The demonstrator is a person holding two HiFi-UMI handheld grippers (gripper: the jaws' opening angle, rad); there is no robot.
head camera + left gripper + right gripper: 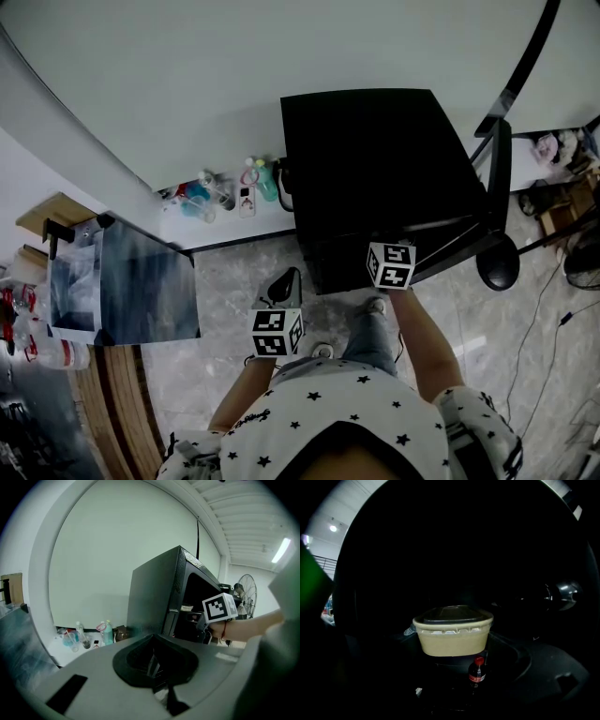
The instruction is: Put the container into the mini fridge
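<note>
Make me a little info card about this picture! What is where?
Fridge: black mini fridge, door open
Right gripper: reaching into the fridge, shut on a tan container with a dark lid
Left gripper: outside the fridge, shut, empty
Below the container: small dark bottle with a red cap
By the wall: plastic bottles

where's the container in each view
Head view: not in it; the right gripper is at the front of the mini fridge.
Left gripper view: not clearly visible; only a pale shape on a fridge shelf.
Right gripper view: centre, the container between the jaws.
Shared landmark: the black mini fridge, whose dark interior fills the right gripper view.
</note>
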